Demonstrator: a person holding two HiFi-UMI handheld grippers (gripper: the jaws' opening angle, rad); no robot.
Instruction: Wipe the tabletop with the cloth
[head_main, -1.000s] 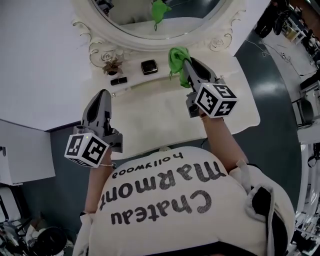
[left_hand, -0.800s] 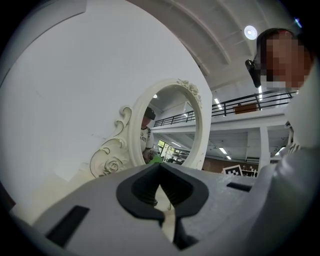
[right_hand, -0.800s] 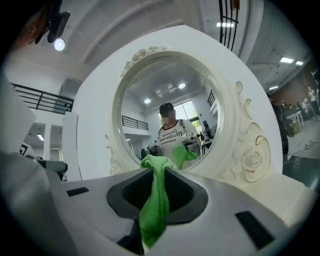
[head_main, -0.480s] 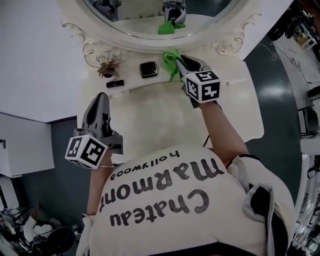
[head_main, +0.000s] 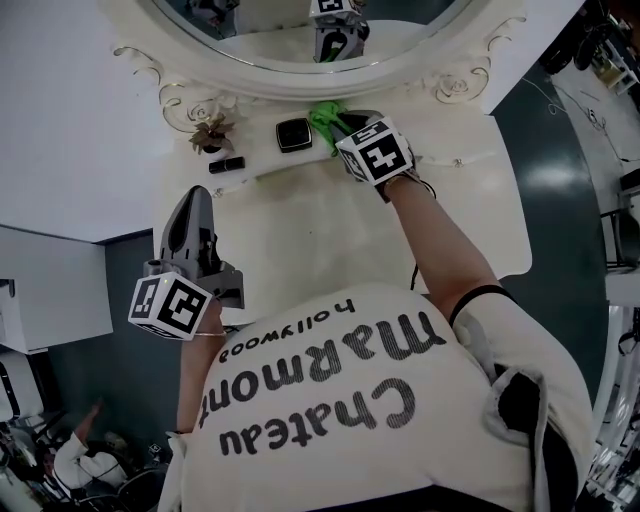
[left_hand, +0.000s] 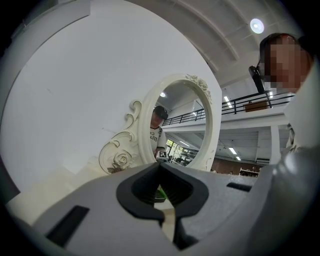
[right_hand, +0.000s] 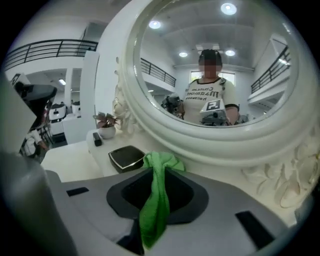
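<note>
Right gripper (head_main: 333, 124) is clamped on the green cloth (head_main: 324, 117) and it's slid further left along the back of the tabletop (head_main: 300, 235) compared to half a second ago. The cloth now sits just beside the black compact (head_main: 293, 134), right under the mirror frame (head_main: 250, 85). Left gripper (head_main: 196, 196) hasn't budged, jaws together on nothing, hanging by the tabletop's left edge.

A white wall (head_main: 60, 120) backs an oval mirror (head_main: 260, 45) in a carved cream frame above the cream tabletop (head_main: 300, 230). The floor (head_main: 565, 170) is dark grey-blue. A round ceiling light (left_hand: 257, 25) shines above a railed balcony (left_hand: 260, 102).
</note>
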